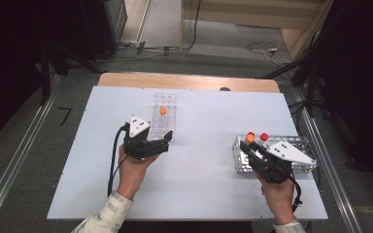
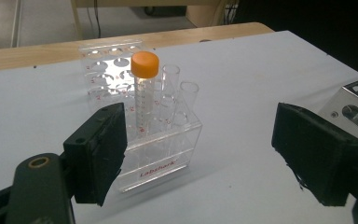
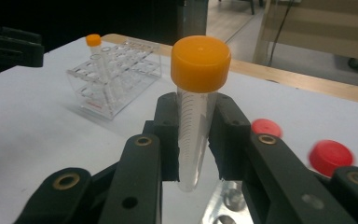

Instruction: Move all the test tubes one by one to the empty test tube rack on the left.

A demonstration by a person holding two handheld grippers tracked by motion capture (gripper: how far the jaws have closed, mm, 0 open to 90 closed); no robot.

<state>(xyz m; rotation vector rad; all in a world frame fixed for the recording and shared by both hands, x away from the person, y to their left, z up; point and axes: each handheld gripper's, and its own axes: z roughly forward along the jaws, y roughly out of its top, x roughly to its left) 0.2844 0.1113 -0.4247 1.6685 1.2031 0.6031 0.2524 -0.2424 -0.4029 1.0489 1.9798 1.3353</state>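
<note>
The right tongs [image 3: 198, 140] are clamped on an orange-capped tube [image 3: 196, 107], held upright above the metal rack [image 1: 245, 162] at the desk's right. The grip sits low on the slick barrel, so I'd worry the tube tips or slides free in transit. The left tongs [image 2: 214, 158] stand wide open and empty, bracketing the clear rack [image 2: 161, 140] without touching it. The metal rack's holes are mostly hidden by the hand.

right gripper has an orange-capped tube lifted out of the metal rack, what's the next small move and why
Probably carry the clear orange-capped tube, clamped in the right gripper, leftward toward the clear plastic rack. It looks clear of the metal rack; the plastic rack already holds one orange-capped tube with free holes, and the open left gripper waits beside it.
</note>
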